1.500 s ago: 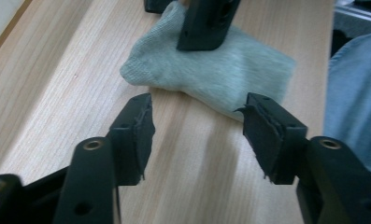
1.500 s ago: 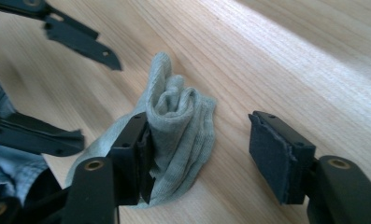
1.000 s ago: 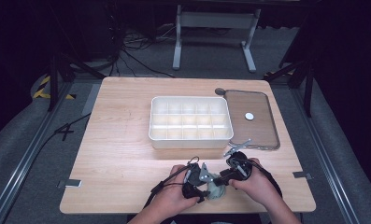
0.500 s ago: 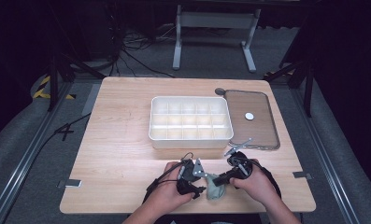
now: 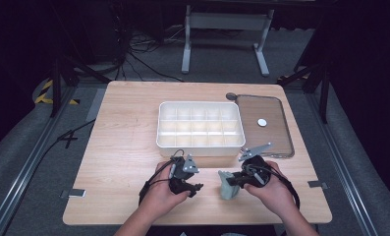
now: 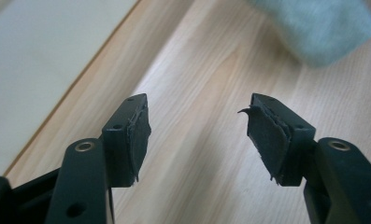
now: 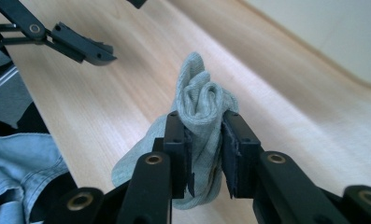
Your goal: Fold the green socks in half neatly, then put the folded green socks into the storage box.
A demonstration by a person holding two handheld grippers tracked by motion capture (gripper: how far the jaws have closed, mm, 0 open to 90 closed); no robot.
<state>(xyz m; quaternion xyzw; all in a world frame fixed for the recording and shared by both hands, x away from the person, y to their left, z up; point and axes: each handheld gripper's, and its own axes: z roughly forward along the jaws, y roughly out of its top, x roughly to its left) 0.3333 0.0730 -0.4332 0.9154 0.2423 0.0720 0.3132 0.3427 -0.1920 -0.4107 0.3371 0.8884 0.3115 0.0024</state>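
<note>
A grey-green rolled sock [image 5: 227, 185] [image 7: 203, 107] stands near the table's front edge, pinched between the jaws of my right gripper [image 5: 237, 181] [image 7: 205, 135], which is shut on it. My left gripper [image 5: 195, 186] [image 6: 197, 121] is a short way to the sock's left, open, with only bare wood between its fingers. A blurred corner of the sock [image 6: 314, 28] lies ahead of the left gripper. The left gripper's fingers [image 7: 80, 44] also appear at the upper left of the right gripper view.
A white compartment box [image 5: 200, 126] stands just beyond both grippers, its wall close ahead [image 6: 43, 65]. Its clear lid [image 5: 264, 123] lies flat to the right with a small white disc [image 5: 262, 122] on it. A denim sleeve [image 7: 19, 168] is at the table's front edge.
My left gripper has let go of the sock and drawn away to the left, now open. The right gripper keeps hold of the sock, shifted slightly right.
</note>
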